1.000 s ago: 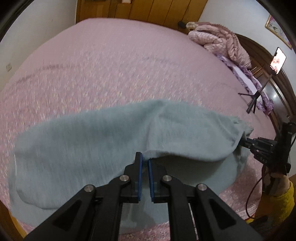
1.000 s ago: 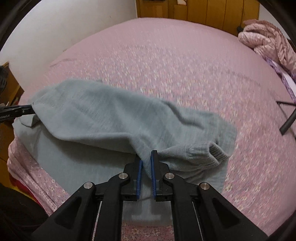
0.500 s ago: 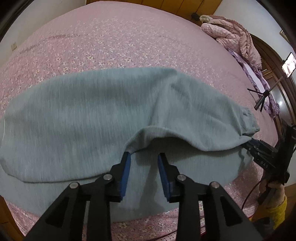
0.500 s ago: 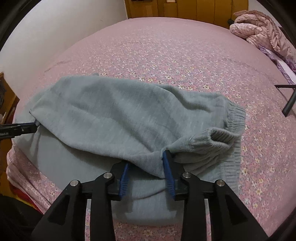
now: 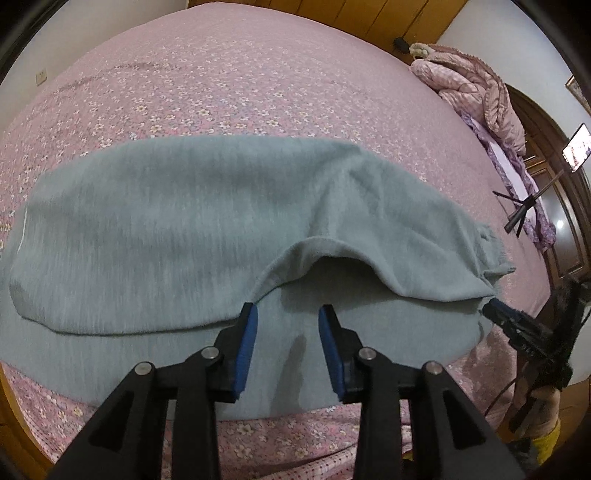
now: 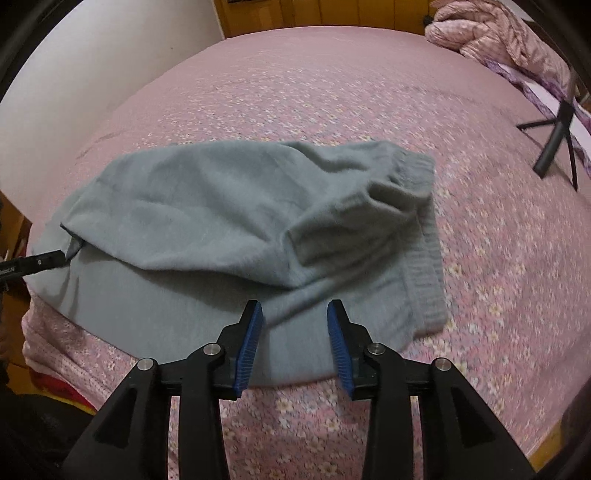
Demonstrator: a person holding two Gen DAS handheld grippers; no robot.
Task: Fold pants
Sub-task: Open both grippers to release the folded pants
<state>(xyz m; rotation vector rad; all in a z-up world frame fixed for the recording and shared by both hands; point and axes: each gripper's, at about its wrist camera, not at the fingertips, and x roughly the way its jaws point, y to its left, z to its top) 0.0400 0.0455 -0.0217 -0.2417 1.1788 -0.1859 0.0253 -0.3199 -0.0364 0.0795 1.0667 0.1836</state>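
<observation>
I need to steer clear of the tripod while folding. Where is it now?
In the right wrist view the black tripod stands on the pink floral bedspread at the far right, clear of the grey pants, below the bunched pink quilt.

Pink floral bed (image 5: pixel 229 74) under folded grey pants (image 5: pixel 177 229), crumpled pink quilt (image 5: pixel 469 85), black tripod (image 6: pixel 554 140).

Legible text: none. Small white characters on the right gripper (image 5: pixel 532 339), right of the left fingers (image 5: pixel 247 332), are too small to read.
</observation>
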